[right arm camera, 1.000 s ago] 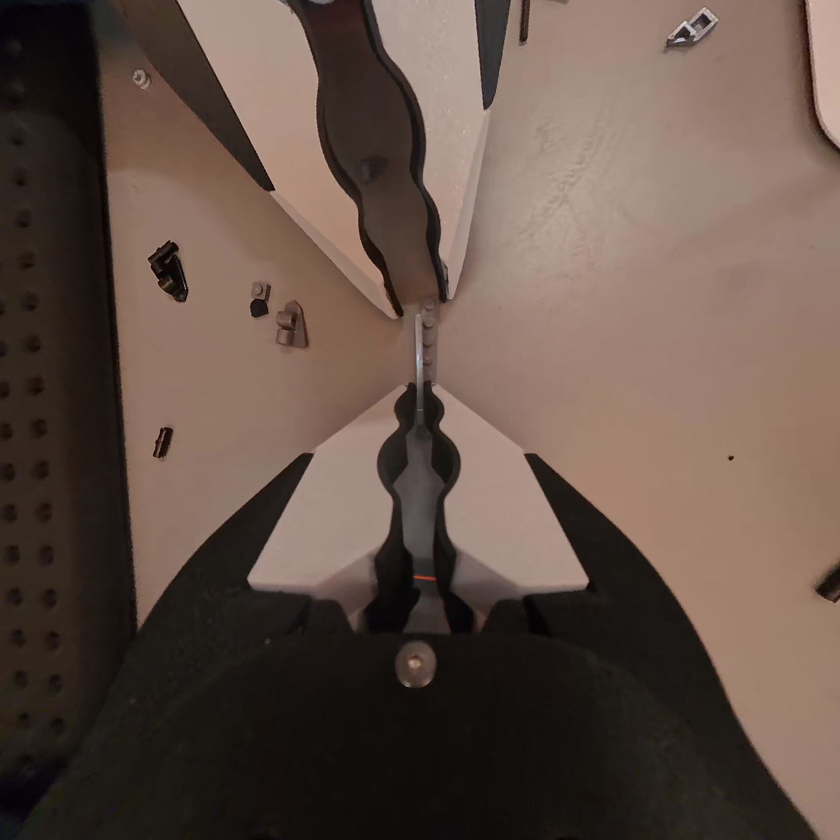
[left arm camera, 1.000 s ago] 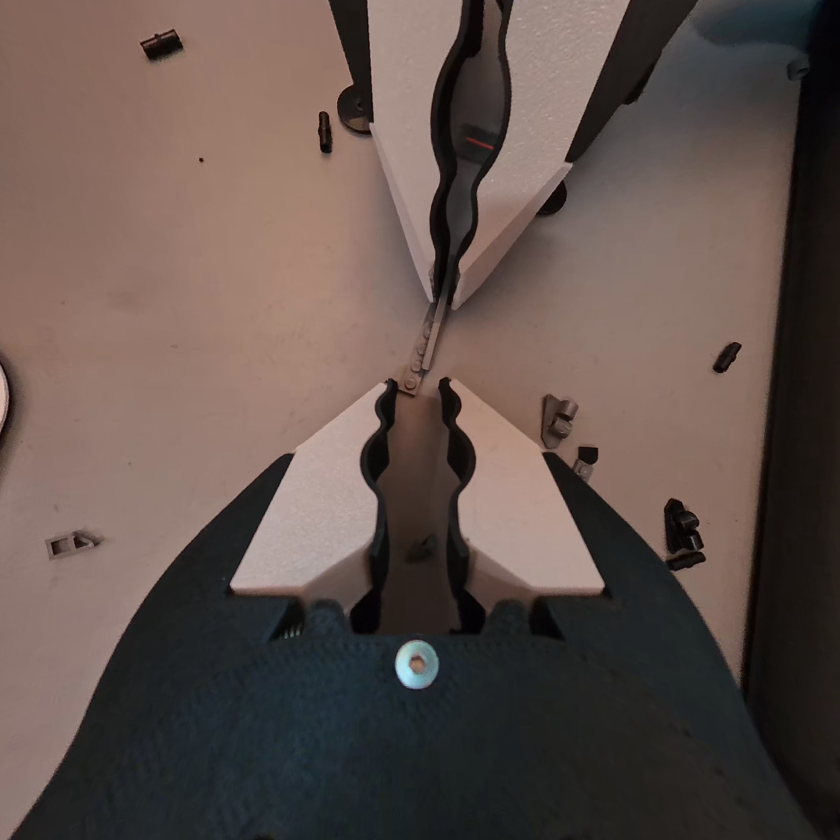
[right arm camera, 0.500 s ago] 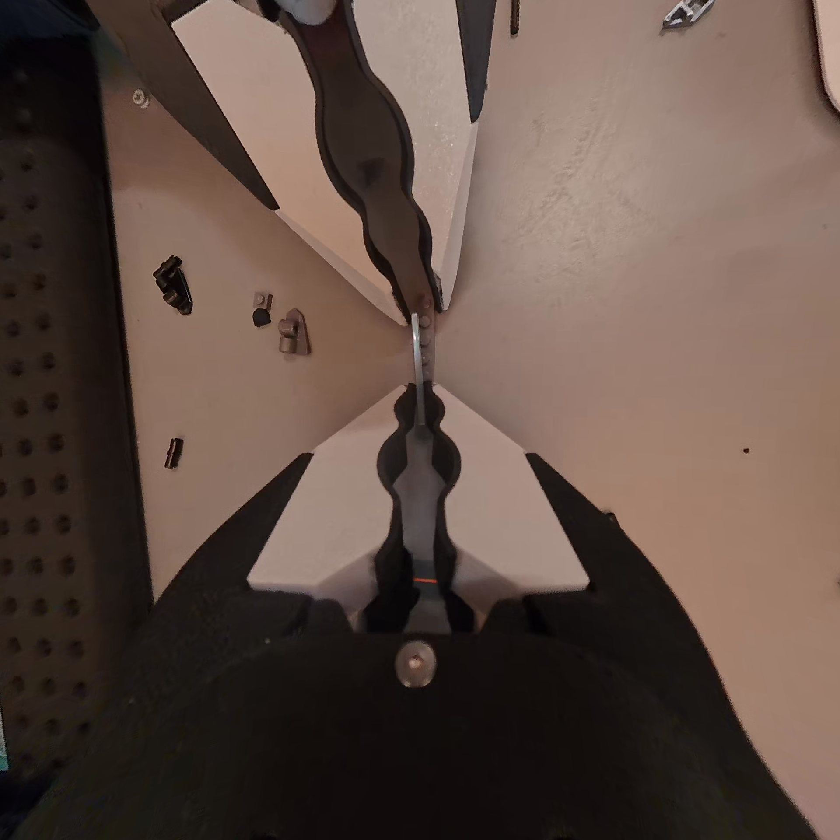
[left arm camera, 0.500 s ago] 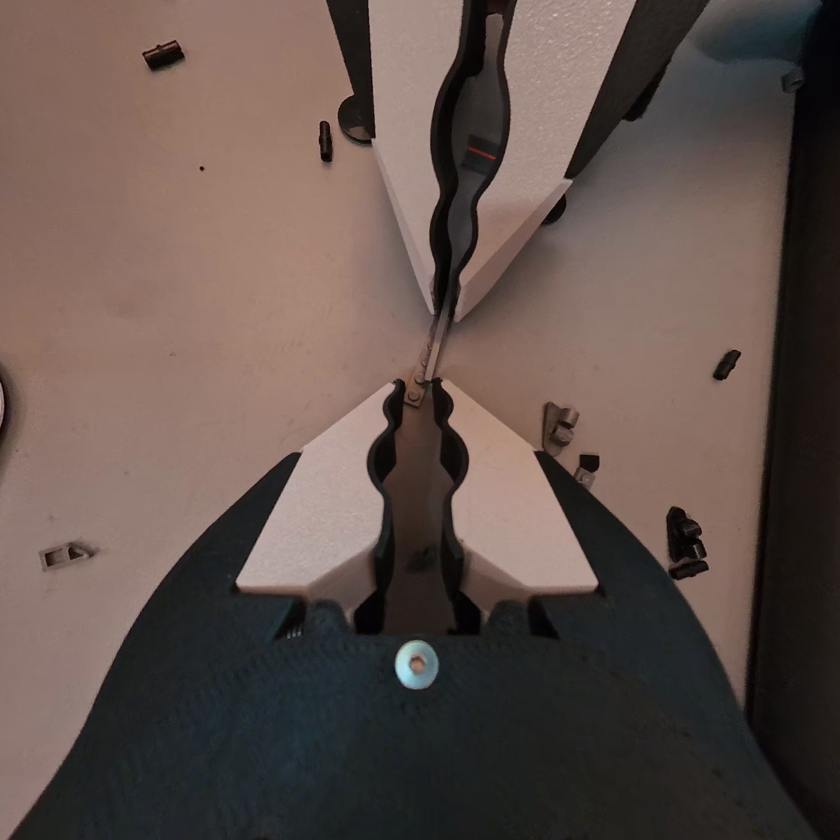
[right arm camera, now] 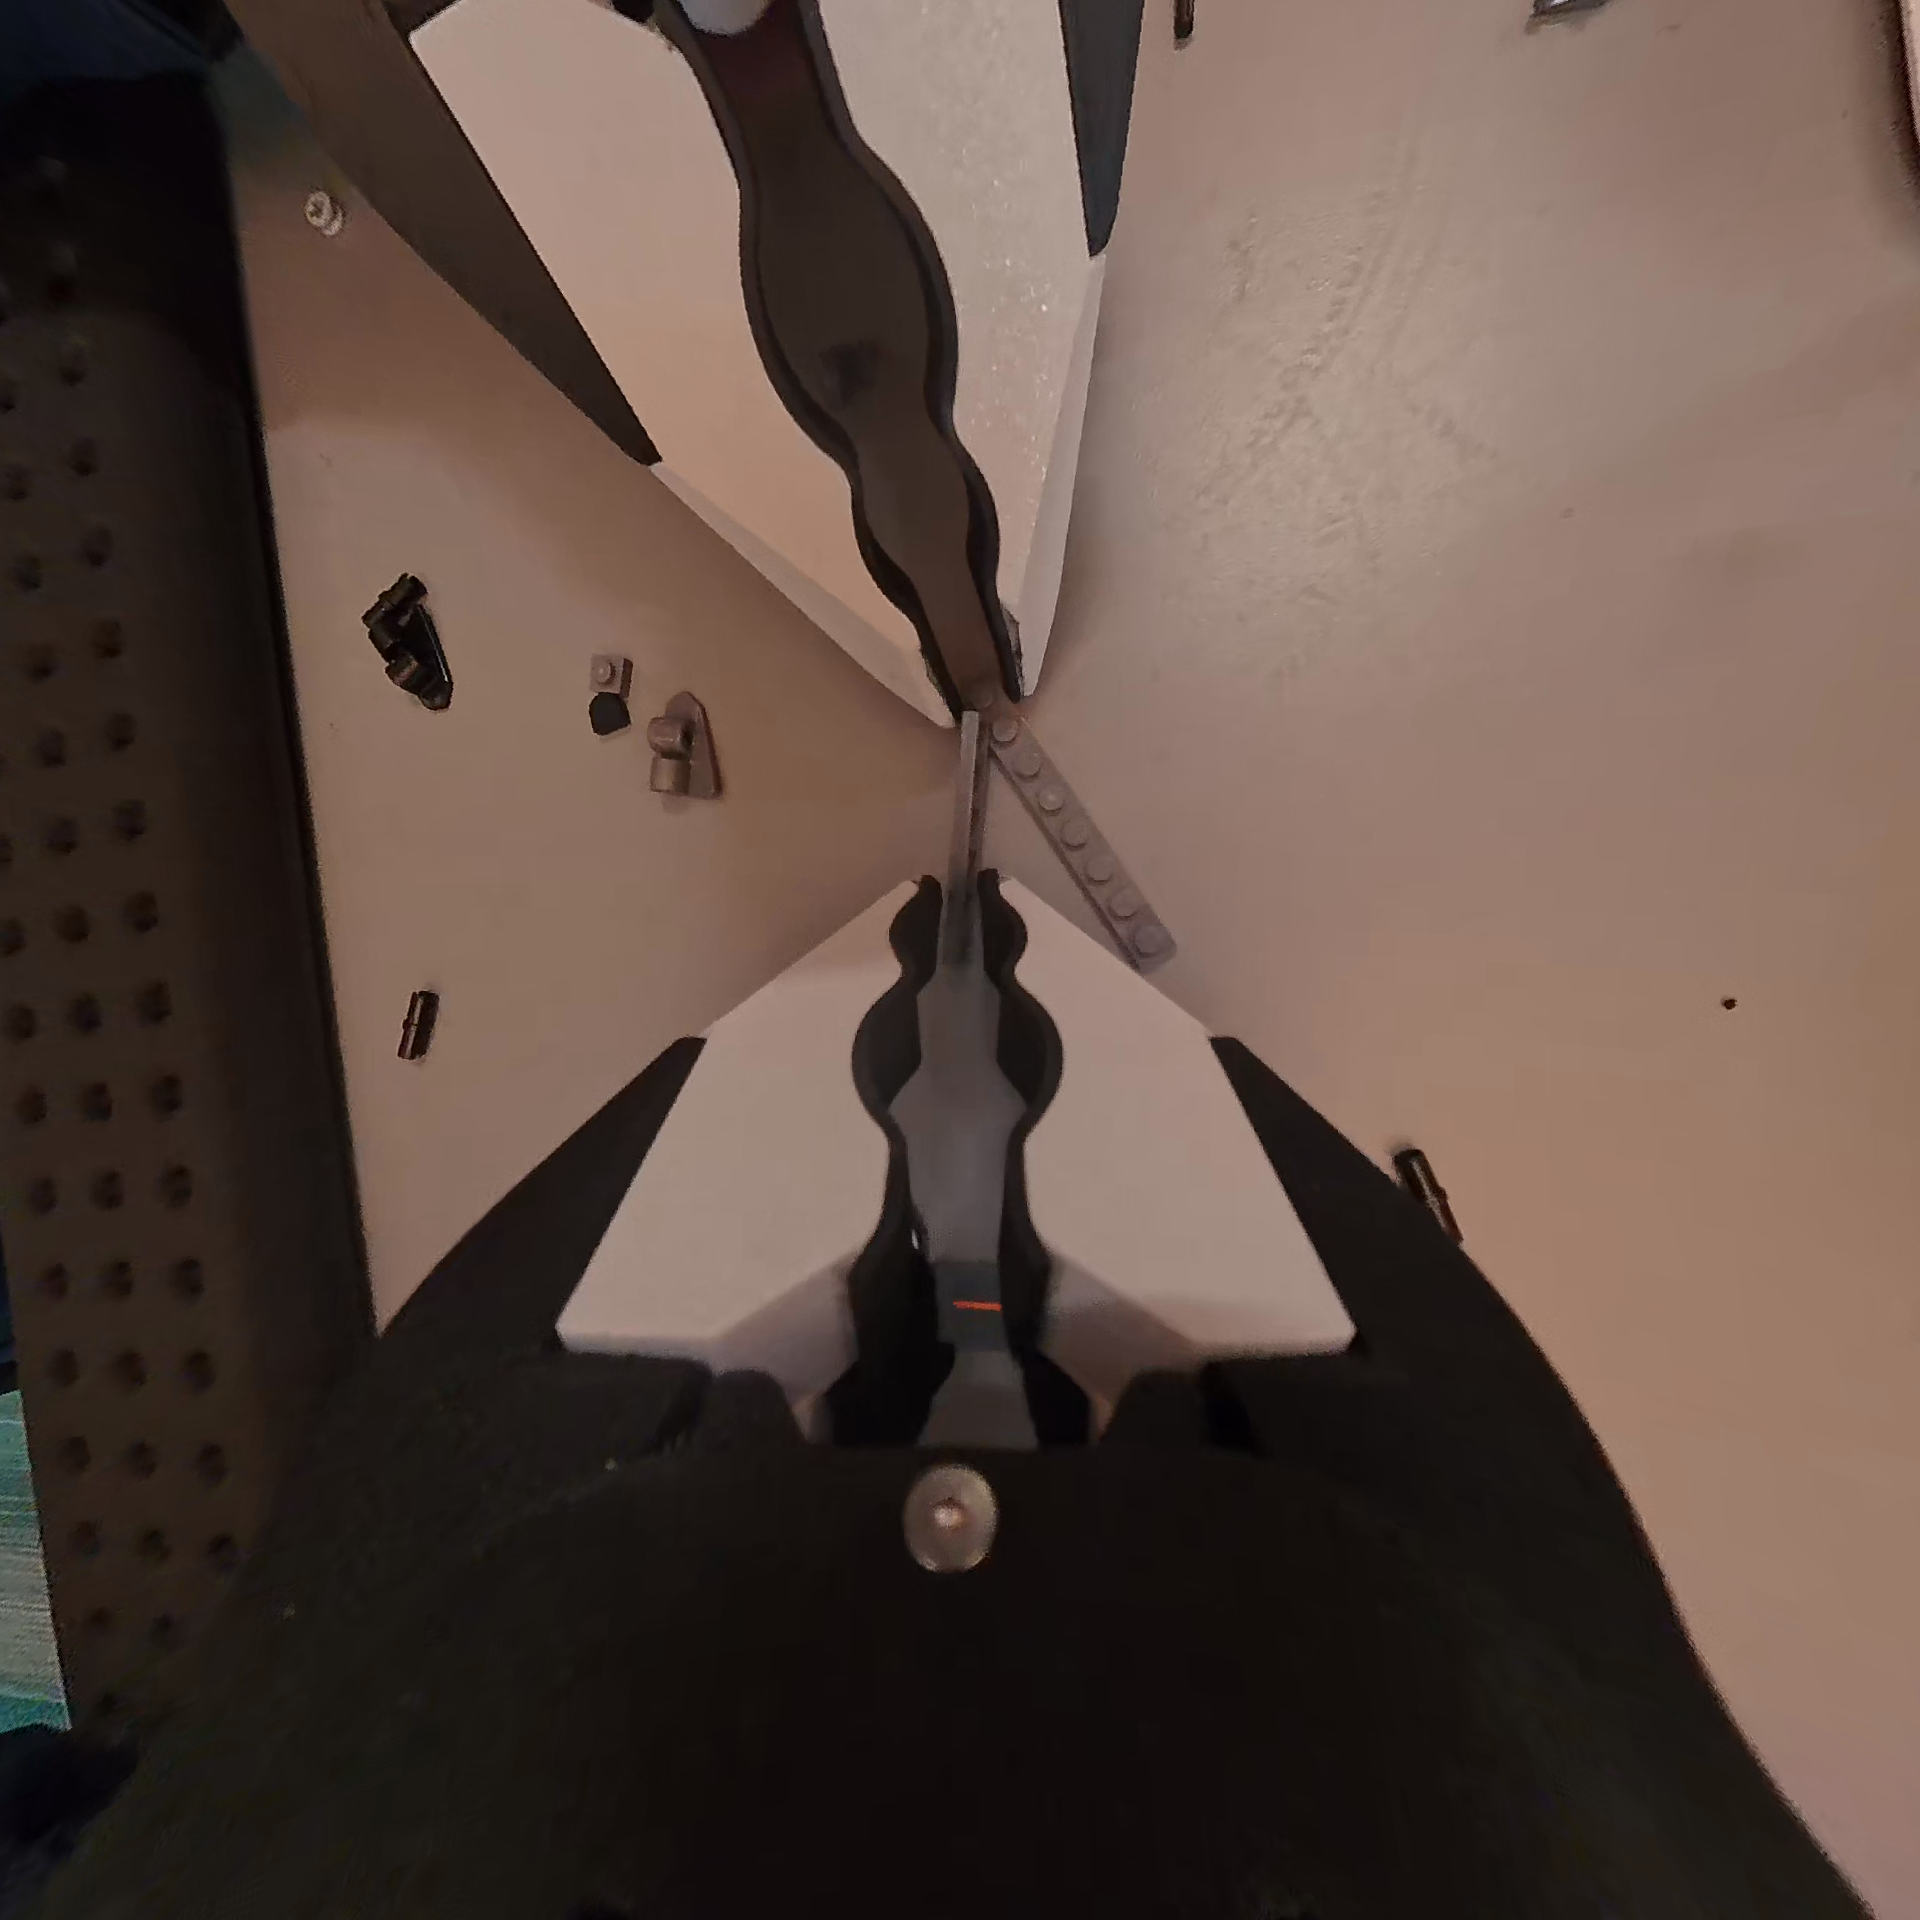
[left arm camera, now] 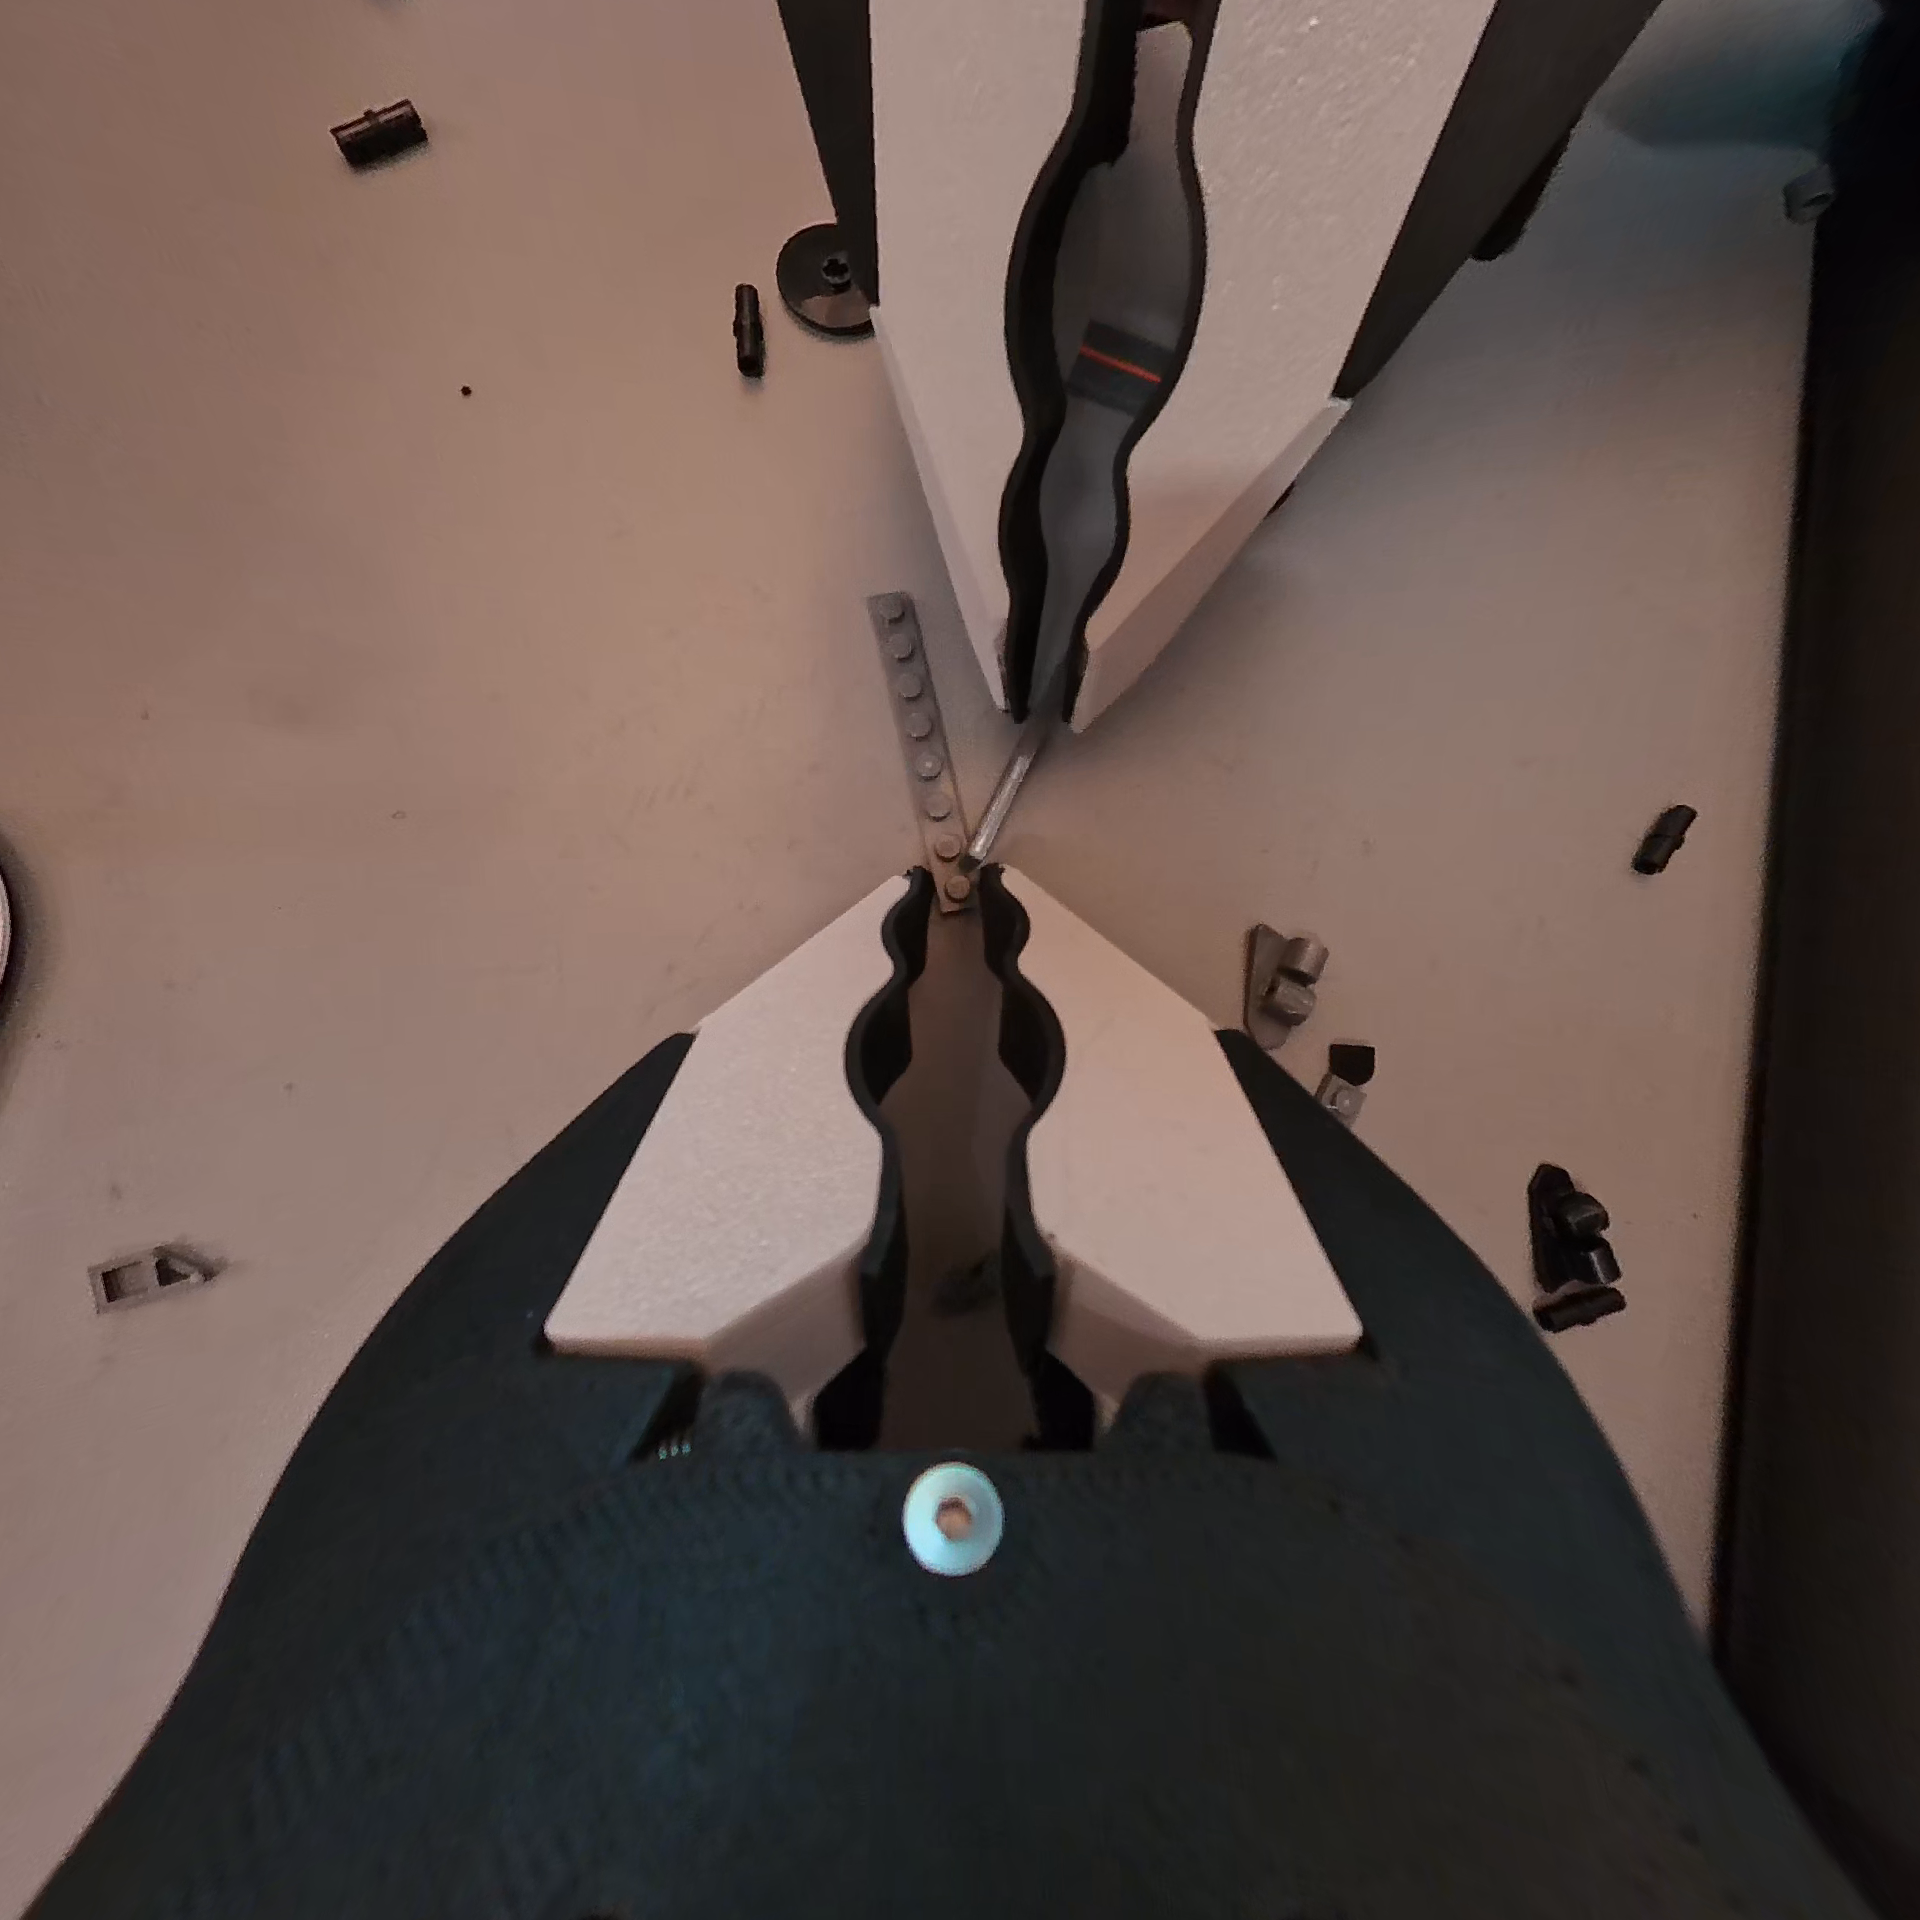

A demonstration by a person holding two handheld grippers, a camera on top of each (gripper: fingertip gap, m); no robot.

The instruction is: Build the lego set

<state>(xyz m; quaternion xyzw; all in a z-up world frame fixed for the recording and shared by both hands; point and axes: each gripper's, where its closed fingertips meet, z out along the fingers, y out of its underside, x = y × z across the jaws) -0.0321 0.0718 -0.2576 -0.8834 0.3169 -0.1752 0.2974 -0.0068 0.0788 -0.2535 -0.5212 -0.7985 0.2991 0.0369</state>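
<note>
Left gripper (left arm camera: 954, 883): jaws nearly closed, tips clamping one end of a long grey studded plate (left arm camera: 918, 736). The plate runs away from the tips, angled leftward in the left wrist view, stud side facing the camera, its far end free above the table (left arm camera: 416, 623).

Right gripper (right arm camera: 961, 888): jaws pressed together on a second thin grey plate (right arm camera: 971, 821), seen edge-on as a narrow strip. It extends straight forward from the tips.

The two grippers point at each other, tip to tip. The free end of the edge-on plate meets the studded plate right at the left gripper's tips; the two plates form a narrow V. Whether they are joined cannot be told.

Construction: each gripper has white, faceted wedge fingers lined with black wavy-edged pads, on a black textured body with a central bolt.

Surface: pale, matte, faintly mottled table, with a dark perforated panel (right arm camera: 94, 935) along one edge.

Loose parts lie well apart from the tips: a grey bracket piece (left arm camera: 1283, 982), a black clip cluster (left arm camera: 1569, 1247), short black pins (left arm camera: 379, 130), a dark round disc (left arm camera: 826, 281) and a grey wedge piece (left arm camera: 151, 1273).
</note>
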